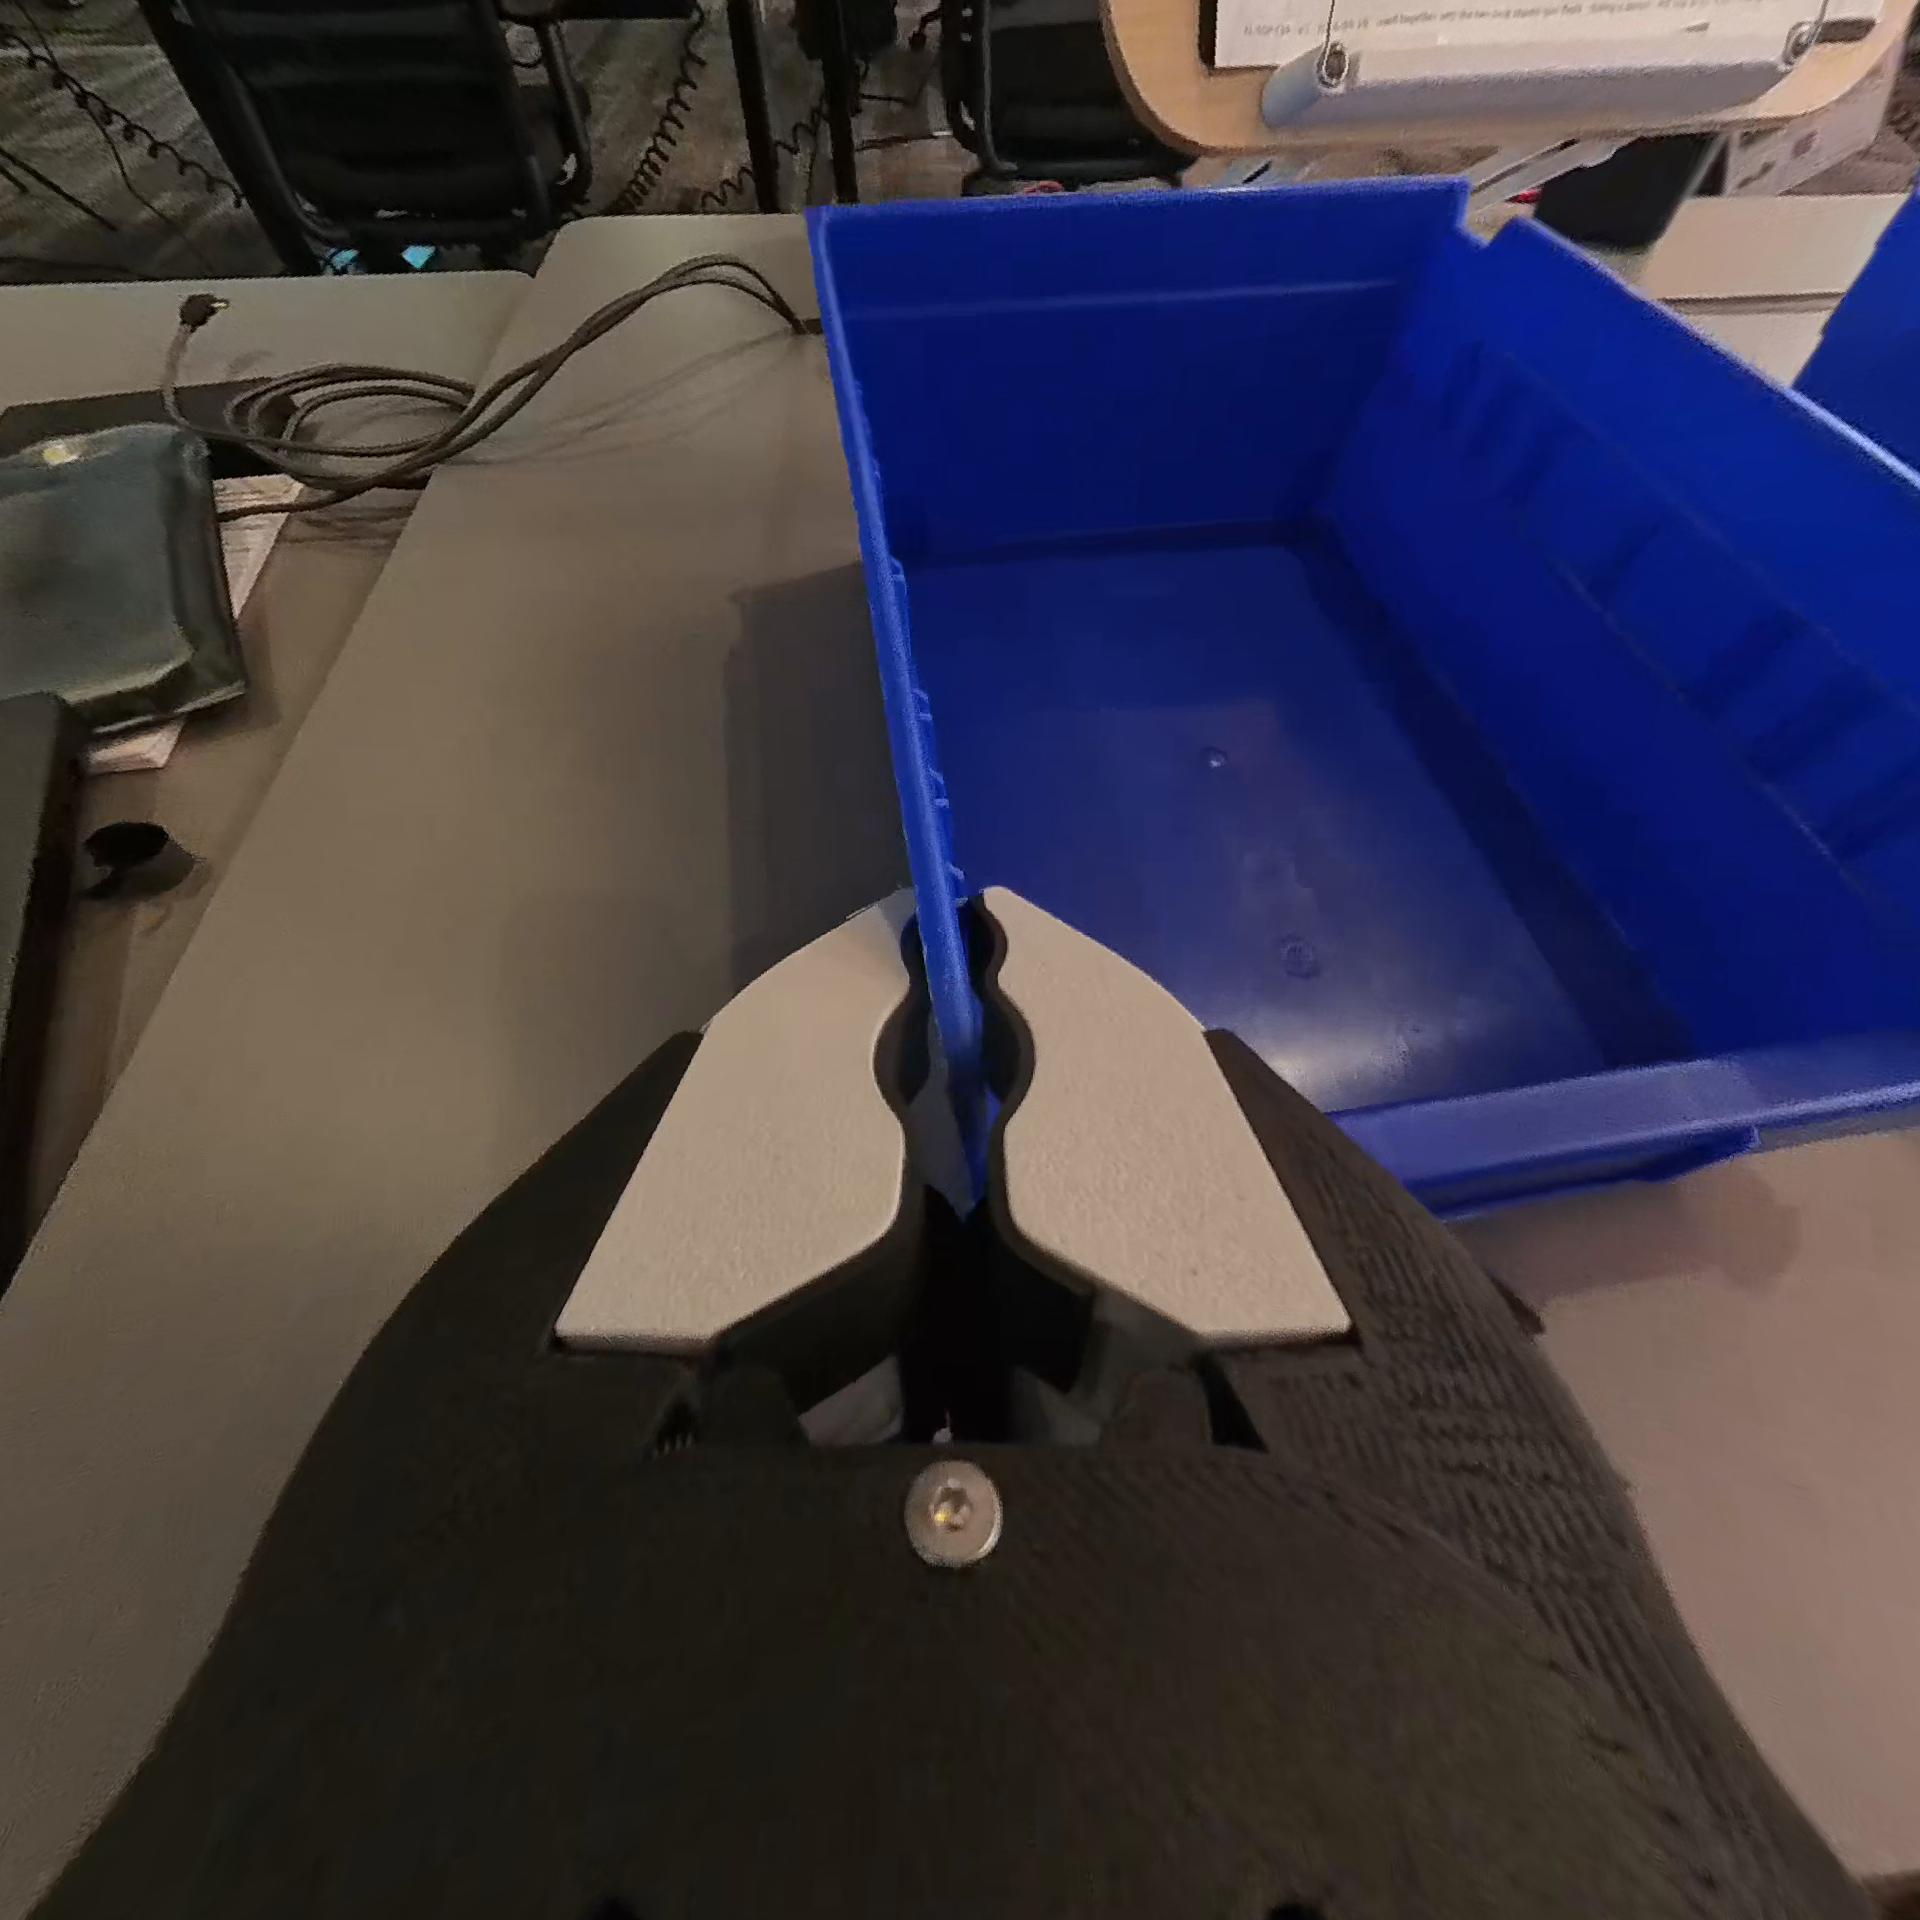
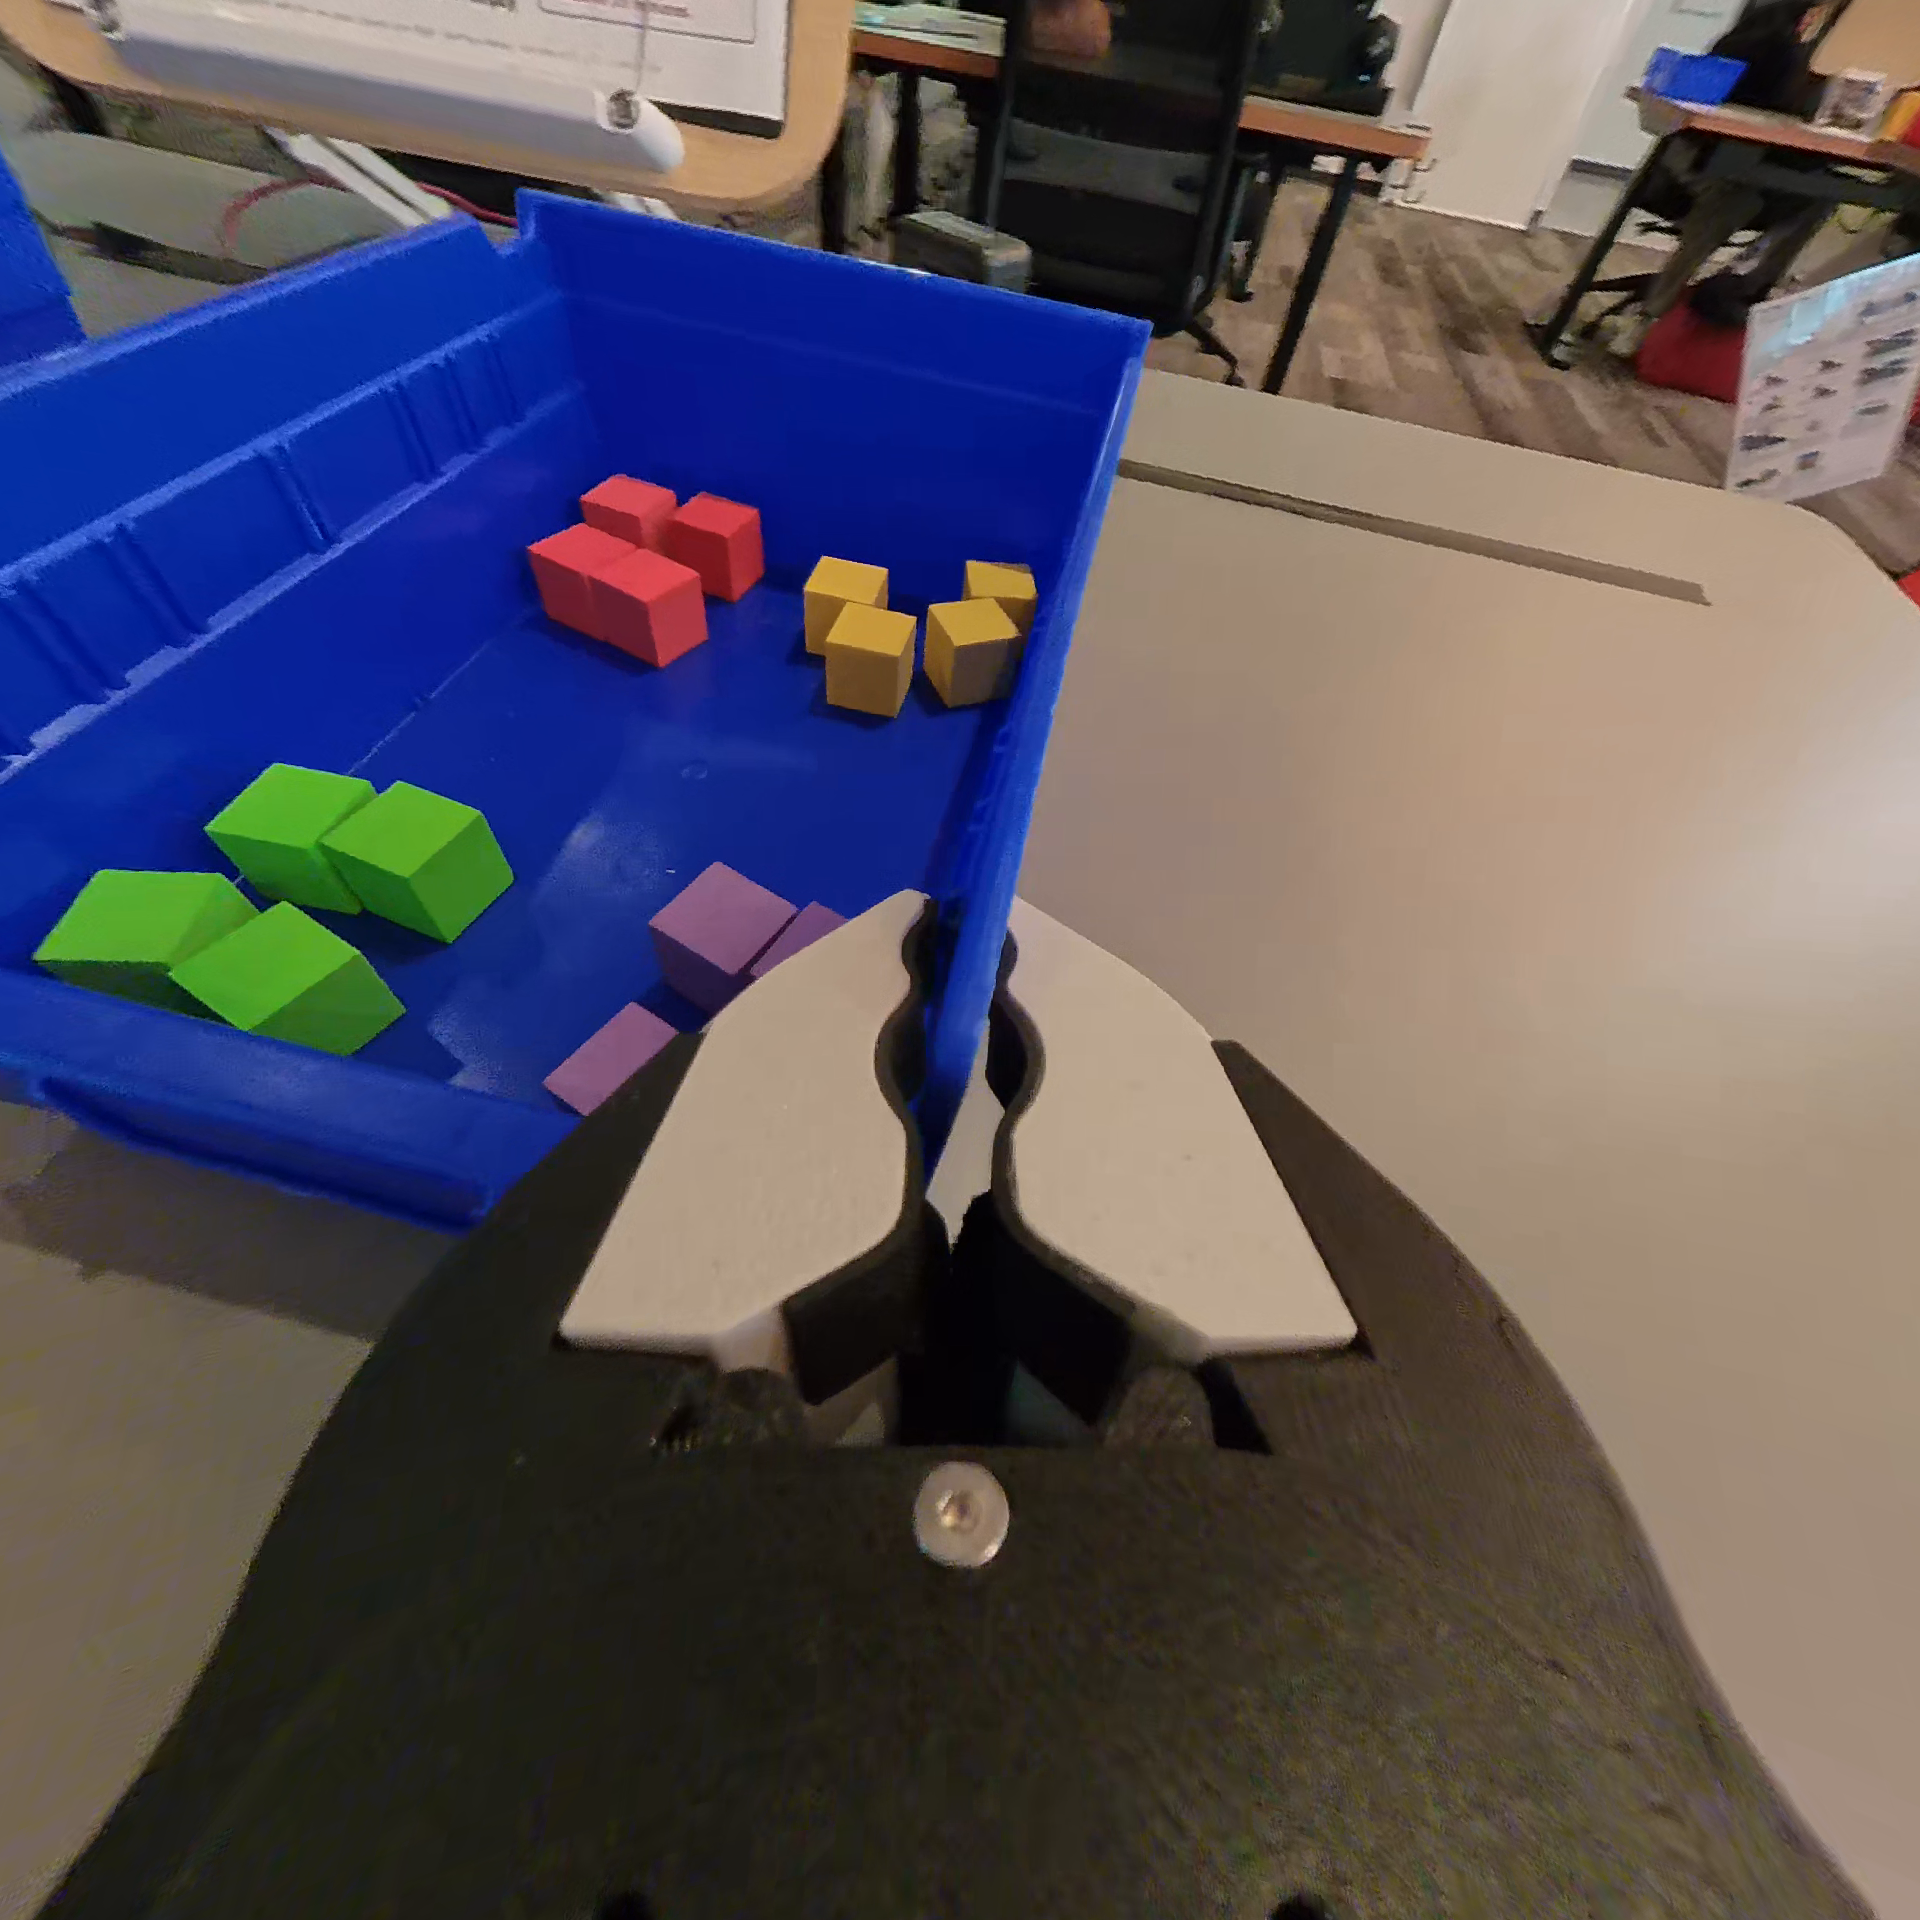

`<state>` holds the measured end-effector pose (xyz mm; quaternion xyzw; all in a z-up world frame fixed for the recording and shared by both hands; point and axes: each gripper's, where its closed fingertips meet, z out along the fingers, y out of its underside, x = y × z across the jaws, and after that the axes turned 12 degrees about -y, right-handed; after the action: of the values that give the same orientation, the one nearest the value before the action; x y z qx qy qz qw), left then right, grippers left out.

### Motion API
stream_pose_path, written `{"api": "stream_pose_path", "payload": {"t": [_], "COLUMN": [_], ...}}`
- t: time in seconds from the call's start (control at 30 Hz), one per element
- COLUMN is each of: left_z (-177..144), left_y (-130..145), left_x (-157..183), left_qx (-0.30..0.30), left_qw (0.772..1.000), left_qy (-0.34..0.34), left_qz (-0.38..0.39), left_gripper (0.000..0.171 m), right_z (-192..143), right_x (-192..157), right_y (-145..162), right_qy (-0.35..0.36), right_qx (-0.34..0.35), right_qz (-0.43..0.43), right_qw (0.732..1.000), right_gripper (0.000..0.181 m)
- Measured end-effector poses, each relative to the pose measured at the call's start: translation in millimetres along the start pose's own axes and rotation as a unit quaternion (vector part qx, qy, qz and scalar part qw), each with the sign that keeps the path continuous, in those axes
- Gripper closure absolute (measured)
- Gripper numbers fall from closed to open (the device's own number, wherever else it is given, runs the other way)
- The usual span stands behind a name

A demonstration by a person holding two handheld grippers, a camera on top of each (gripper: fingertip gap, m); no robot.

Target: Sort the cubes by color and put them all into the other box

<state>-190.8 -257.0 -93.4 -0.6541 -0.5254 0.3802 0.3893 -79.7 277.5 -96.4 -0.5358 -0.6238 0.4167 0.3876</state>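
My left gripper (image 1: 948,909) is shut on the left side wall of an empty blue bin (image 1: 1226,436) that rests on a grey table (image 1: 540,831); one finger is inside the wall, one outside. My right gripper (image 2: 968,914) is shut on the right side wall of a second blue bin (image 2: 821,374). That bin holds several red cubes (image 2: 644,566), yellow cubes (image 2: 914,634), green cubes (image 2: 291,894) and purple cubes (image 2: 717,935), grouped by colour. The purple cubes are partly hidden behind my left finger pad (image 2: 790,1101).
Coiled cables (image 1: 343,416) and a dark pouch (image 1: 104,582) lie on the table to the left. A corner of another blue bin (image 1: 1870,343) shows at the right. Behind are a wooden board with a white tray (image 2: 416,83), chairs, desks and a standing printed card (image 2: 1829,384).
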Motion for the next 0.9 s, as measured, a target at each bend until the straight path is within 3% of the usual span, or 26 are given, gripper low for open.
{"api": "stream_pose_path", "payload": {"t": [0.37, 0.9], "left_z": [-48.4, -100.4], "left_y": [20.3, 38.6], "left_x": [9.3, 45.6], "left_qx": [-0.006, 0.034], "left_qw": [0.994, 0.982], "left_qy": [-0.075, -0.122], "left_qz": [-0.083, -0.143], "left_gripper": [0.166, 0.164], "right_z": [33.6, 104.4], "right_x": [-2.5, -52.4], "right_y": [-15.1, -42.0], "right_qy": [-0.117, -0.272], "right_qx": [-0.022, -0.022], "right_qz": [-0.056, -0.148], "right_qw": [0.991, 0.951], "right_gripper": [0.174, 0.173]}}
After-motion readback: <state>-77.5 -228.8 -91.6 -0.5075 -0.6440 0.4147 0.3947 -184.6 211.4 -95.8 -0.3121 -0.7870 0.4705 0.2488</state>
